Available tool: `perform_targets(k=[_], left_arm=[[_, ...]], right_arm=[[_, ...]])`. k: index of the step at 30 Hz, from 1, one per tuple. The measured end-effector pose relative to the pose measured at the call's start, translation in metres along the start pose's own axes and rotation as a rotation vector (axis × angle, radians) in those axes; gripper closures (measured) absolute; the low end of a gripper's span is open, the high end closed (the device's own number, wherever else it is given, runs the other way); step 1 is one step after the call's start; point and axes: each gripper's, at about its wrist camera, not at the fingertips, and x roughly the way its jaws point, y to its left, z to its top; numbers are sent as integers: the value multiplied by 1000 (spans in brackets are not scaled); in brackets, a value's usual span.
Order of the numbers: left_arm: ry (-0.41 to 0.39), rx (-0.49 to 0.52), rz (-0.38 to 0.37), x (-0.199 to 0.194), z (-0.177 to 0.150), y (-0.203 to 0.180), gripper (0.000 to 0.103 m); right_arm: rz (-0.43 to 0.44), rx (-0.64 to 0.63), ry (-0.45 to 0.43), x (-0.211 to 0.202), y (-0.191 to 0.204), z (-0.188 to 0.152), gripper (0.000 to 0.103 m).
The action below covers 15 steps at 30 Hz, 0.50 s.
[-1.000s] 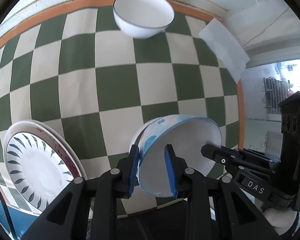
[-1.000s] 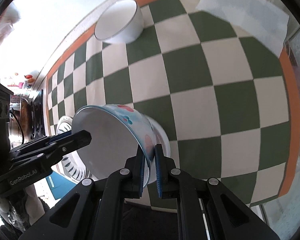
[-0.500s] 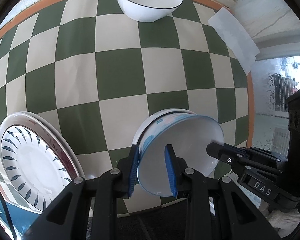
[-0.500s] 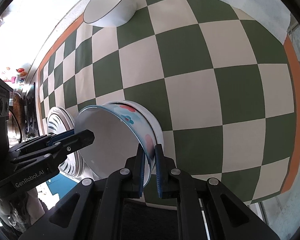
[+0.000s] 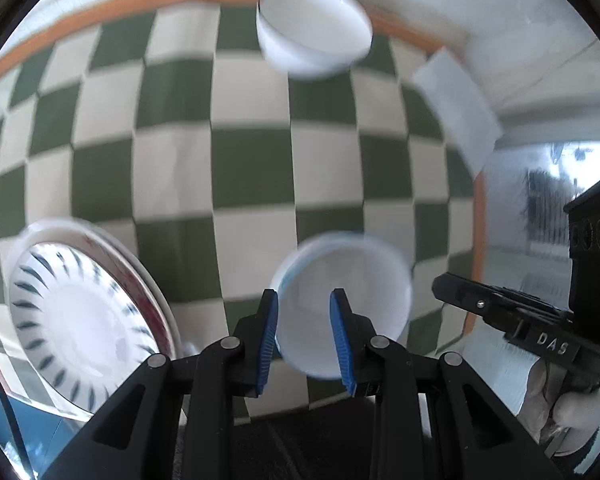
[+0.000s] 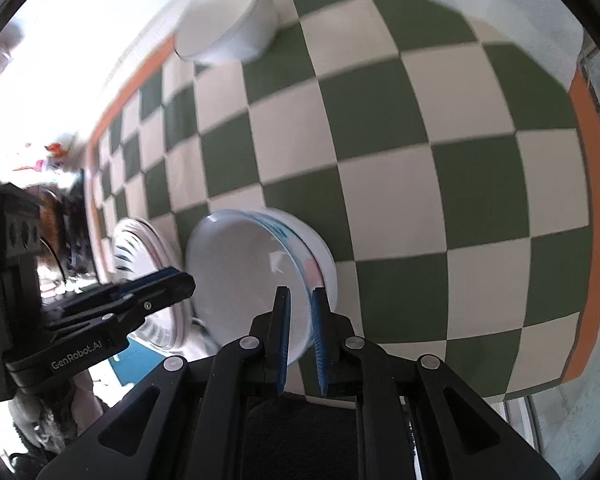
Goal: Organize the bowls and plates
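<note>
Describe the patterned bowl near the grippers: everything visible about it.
The patterned bowl looks like glazed ceramic: plain white inside, thin blue rim, blue and pink marks outside. It sits nested in a larger white bowl on the green-checked tablecloth, beside the stacked plates. The right gripper straddles its rim, not visibly clamped. The left gripper is open at its near rim. Motion blur hides finer detail.

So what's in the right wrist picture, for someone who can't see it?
The right gripper straddles the rim of a painted bowl nested in a white bowl on a checked cloth. The left gripper and plates are left; another bowl sits far back.
</note>
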Motion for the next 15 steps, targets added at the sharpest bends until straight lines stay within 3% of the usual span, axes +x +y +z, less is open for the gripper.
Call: perform_targets(k=[4,6,10,15], left_arm=[[-72,-56,-34,-20,41,9,74],[-85,-94,-64,-19,72,17,74],[-52,-192,-115,0,134,39,74],[-25,-236,-103,21,180,54,74]], right_arm=[[45,-2,-83,-32,7,29,81],[35,-5,-121,-39,11,52,70],[34,7,-168,-36,17,113,69],[9,9,-170,-16,30,175,69]])
